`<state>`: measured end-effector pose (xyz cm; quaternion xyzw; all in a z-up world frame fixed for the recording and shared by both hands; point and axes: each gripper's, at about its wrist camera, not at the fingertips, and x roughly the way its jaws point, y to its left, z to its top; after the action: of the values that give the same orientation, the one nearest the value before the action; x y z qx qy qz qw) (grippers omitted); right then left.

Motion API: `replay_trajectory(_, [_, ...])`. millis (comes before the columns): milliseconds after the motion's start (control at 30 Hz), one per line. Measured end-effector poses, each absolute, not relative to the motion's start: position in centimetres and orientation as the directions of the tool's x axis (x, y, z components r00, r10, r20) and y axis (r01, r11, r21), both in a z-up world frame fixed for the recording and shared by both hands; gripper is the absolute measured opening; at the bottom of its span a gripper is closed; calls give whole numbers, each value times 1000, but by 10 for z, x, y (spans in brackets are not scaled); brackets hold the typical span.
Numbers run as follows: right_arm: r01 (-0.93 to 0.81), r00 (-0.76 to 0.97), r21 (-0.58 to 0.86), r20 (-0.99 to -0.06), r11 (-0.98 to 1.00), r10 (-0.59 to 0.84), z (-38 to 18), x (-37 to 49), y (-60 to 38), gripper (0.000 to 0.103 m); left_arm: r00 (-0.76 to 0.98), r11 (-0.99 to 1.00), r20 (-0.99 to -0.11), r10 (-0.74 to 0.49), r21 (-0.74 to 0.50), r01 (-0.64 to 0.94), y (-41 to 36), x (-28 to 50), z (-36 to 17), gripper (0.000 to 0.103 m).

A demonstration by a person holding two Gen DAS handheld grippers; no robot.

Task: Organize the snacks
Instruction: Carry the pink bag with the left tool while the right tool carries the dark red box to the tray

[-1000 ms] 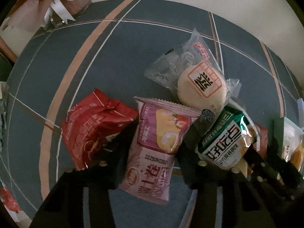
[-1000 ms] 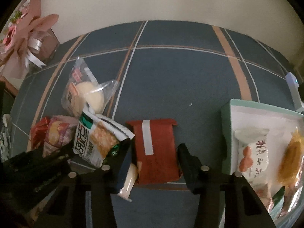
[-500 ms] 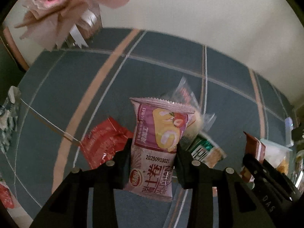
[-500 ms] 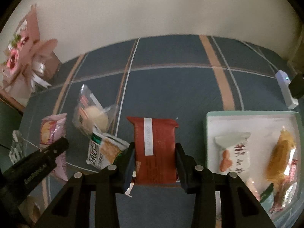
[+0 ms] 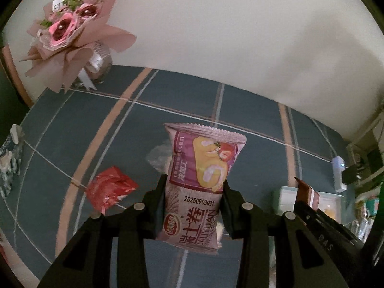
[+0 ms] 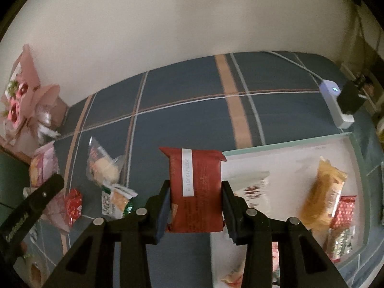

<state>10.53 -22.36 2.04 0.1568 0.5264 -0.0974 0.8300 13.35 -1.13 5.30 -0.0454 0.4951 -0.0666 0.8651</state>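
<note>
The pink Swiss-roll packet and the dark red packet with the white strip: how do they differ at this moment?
The pink Swiss-roll packet sits in the left gripper; the dark red packet sits in the right gripper. The pink one shows a cake picture, the red one only small print. Both are clamped mid-body, top edges pointing away, clear of the cloth.

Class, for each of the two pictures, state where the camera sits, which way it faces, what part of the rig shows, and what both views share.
Left wrist: on the left gripper, facing forward and down at the purple cake-roll packet it grips; its fingers show.
Right wrist: on the right gripper, facing down at the red packet it grips beside the tray; its fingers show.
Shared: bouquet, crumpled red packet, and each other's gripper.
</note>
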Motion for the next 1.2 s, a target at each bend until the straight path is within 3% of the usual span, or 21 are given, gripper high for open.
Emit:
replay_trajectory(833, [679, 376, 97, -897, 728, -232, 42, 25, -399, 42, 349, 866, -873, -341, -147, 477, -203, 59, 40, 41])
replay_trajectory(1200, [733, 318, 56, -909, 678, -269, 29, 6, -436, 42, 304, 845, -890, -341, -148, 514, -233, 52, 10, 41])
